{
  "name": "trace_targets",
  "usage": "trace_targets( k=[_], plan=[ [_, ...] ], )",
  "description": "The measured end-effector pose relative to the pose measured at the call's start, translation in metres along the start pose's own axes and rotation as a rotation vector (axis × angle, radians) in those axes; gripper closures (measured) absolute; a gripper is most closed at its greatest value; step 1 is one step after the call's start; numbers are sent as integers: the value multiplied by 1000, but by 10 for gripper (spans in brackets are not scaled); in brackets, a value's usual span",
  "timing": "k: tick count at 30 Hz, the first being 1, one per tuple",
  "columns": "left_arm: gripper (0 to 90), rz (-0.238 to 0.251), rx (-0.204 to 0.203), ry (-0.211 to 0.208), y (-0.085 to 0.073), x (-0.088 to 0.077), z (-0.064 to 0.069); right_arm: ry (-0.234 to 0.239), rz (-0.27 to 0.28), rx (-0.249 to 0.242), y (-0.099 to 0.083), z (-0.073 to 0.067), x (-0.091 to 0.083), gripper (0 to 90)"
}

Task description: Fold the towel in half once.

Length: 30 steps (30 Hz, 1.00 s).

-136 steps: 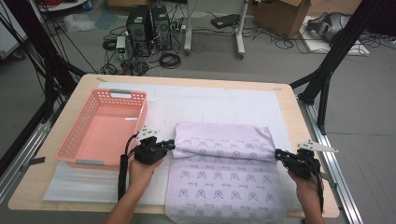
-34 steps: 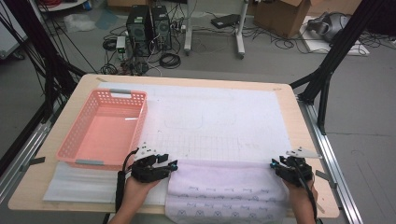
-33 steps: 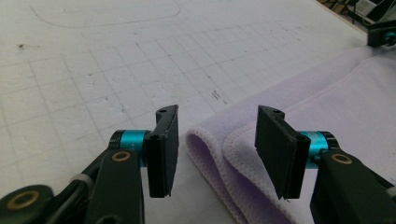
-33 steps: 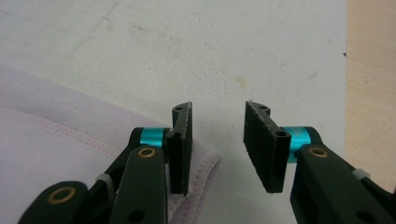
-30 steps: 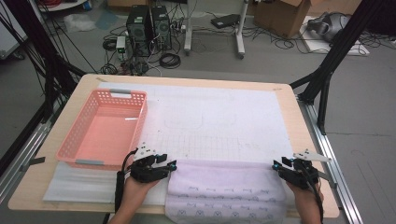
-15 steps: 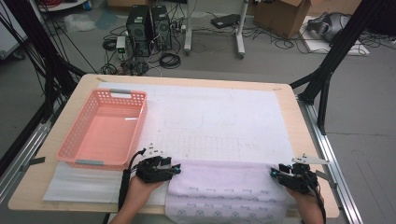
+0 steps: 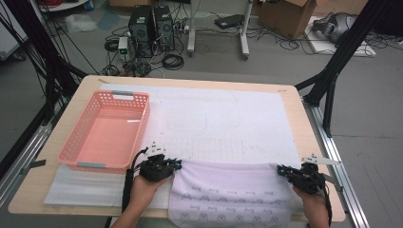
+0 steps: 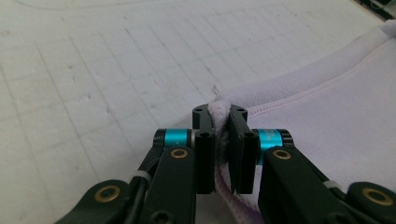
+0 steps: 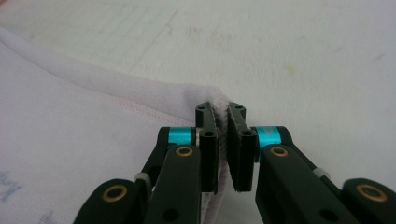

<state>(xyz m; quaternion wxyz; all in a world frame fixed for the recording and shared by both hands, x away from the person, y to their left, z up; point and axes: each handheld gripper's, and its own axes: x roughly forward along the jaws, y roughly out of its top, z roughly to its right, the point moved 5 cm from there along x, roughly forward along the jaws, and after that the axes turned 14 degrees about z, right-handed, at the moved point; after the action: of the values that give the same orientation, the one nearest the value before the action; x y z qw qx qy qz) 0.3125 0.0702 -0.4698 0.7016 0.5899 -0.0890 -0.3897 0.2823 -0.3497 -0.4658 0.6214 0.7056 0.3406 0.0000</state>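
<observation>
**Towel pinched at both far corners**

Lies flat at the near edge of the table (image 7: 304,111), towel (image 7: 233,192) pale lilac with a faint printed pattern, near hem hanging just over the table's edge. Spread between the two tongs, far edge running straight from one to the other.

Left gripper (image 7: 175,165) at about 9 o'clock of the towel, clamped on the far left corner. Seen along its own jaws: left gripper (image 8: 220,121) has just been closing, with the towel's (image 8: 327,116) folded hem squeezed between the pads and cloth spilling off toward 3 o'clock.

Right gripper (image 7: 281,169) at about 3 o'clock of the towel, clamped on the far right corner. Seen along its own jaws: right gripper (image 9: 220,119) likewise just closing, with the towel (image 9: 70,130) bunched between the pads, the rest stretching away toward 9 o'clock.

Basket (image 7: 76,142), pink, toward 10 o'clock of the towel, just beside the left gripper, apart from the cloth.
</observation>
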Motion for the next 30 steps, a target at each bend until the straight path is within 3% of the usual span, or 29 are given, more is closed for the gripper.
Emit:
trace_targets(
  k=[3, 7, 12, 17, 23, 30],
  plan=[
    [822, 30, -39, 14, 12, 5, -11, -10, 29, -16, 7, 2, 5, 849],
    [823, 29, -37, 43, 23, 16, -22, -9, 71, -13, 23, 5, 15, 850],
    [823, 51, -58, 80, 44, 29, -35, -21, 79, -28, 47, 11, 36, 849],
    [822, 59, -31, 116, 67, 44, -45, -40, 84, -37, 70, 20, 54, 848],
    [821, 63, -33, 165, 86, 63, -60, -66, 97, -63, 92, 28, 77, 847],
    [821, 92, -24, 197, 99, 78, -76, -92, 103, -50, 106, 41, 106, 848]
  ],
)
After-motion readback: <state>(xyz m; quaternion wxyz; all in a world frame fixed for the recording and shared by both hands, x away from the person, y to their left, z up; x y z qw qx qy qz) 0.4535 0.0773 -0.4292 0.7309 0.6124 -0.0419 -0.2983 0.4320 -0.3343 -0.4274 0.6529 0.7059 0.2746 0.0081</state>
